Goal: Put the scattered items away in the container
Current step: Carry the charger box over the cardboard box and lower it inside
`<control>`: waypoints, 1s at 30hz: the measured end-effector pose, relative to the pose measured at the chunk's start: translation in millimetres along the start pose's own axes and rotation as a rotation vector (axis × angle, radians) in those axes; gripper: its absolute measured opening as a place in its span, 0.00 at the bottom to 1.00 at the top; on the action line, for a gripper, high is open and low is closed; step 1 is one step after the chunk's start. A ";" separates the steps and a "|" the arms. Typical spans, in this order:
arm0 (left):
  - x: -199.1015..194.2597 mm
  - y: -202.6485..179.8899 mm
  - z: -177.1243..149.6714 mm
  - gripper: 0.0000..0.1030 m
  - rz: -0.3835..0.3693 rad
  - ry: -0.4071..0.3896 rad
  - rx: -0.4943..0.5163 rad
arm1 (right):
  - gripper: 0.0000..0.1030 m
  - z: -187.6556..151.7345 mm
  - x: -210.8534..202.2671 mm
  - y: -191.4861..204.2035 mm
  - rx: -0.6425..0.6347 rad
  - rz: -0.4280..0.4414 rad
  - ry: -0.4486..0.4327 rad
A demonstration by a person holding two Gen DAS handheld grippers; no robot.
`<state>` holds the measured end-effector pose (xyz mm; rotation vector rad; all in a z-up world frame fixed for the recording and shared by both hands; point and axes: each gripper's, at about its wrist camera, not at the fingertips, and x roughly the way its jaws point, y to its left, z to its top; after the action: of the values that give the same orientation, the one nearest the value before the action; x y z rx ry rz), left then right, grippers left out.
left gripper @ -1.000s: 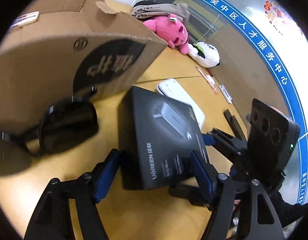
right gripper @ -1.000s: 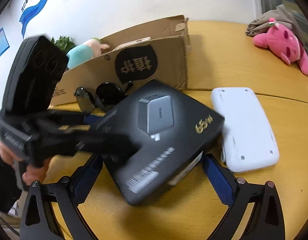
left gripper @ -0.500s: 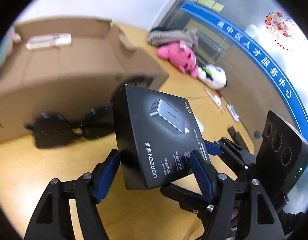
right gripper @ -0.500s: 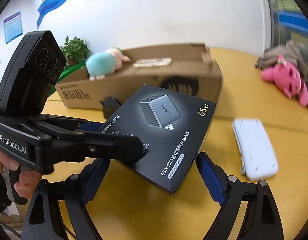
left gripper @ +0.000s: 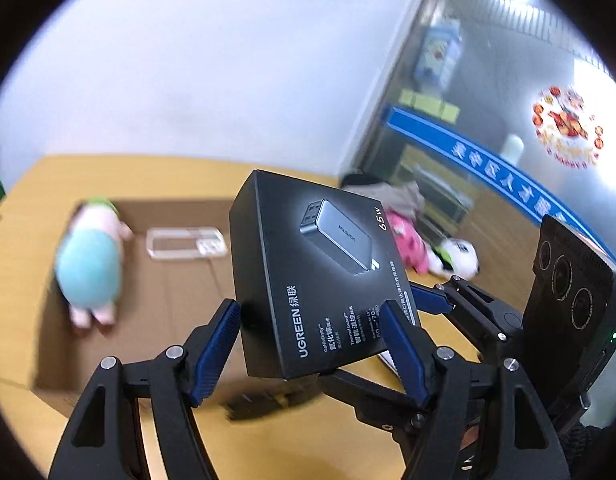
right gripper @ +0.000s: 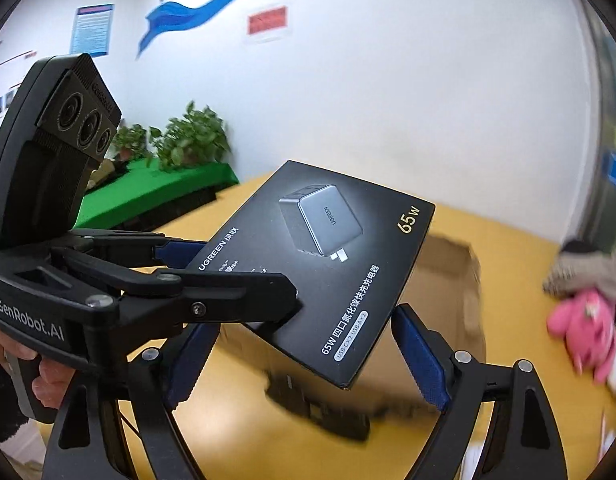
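A black charger box [left gripper: 316,272] hangs in the air, tilted, over the open cardboard box [left gripper: 175,304]. My left gripper [left gripper: 310,352] is shut on its near end, a blue pad on each side. The right gripper's fingers [left gripper: 432,302] reach in from the right and press on the box's edge. In the right wrist view the charger box [right gripper: 328,264] sits cornerwise between the pads of my right gripper [right gripper: 305,356], and the left gripper [right gripper: 243,272] clamps it from the left. Inside the cardboard box lie a teal plush [left gripper: 87,268] and a clear case [left gripper: 185,242].
Dark sunglasses [right gripper: 316,404] lie blurred on the yellow table in front of the cardboard box [right gripper: 448,280]. A pink plush [left gripper: 408,240], a panda plush [left gripper: 456,260] and a grey cloth [left gripper: 392,194] sit at the far right. Green plants [right gripper: 187,140] stand by the wall.
Both grippers have lifted the charger box off the table and carried it up over the cardboard box. The right jaws drew in onto it. Both views tipped upward.
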<state>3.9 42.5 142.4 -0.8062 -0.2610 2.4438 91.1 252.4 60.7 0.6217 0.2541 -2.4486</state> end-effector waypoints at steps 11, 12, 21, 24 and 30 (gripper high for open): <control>-9.8 55.1 91.2 0.69 0.101 -0.079 0.003 | 0.88 105.6 67.8 9.9 -0.073 0.087 -0.072; -6.9 59.8 97.1 0.69 0.101 -0.078 -0.002 | 0.88 112.5 73.6 8.5 -0.075 0.089 -0.075; 67.3 106.7 110.8 0.69 0.134 0.045 -0.060 | 0.88 123.7 145.1 -25.1 -0.035 0.103 0.012; 100.9 120.7 96.7 0.69 0.149 0.114 -0.084 | 0.88 100.0 175.1 -41.4 0.025 0.132 0.073; 160.8 155.8 58.6 0.69 0.155 0.276 -0.185 | 0.88 43.4 238.6 -63.0 0.134 0.182 0.253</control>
<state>-207.4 1.7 57.3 -1.2746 -0.3329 2.4360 -132.8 169.7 -15.4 0.9718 0.1273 -2.2237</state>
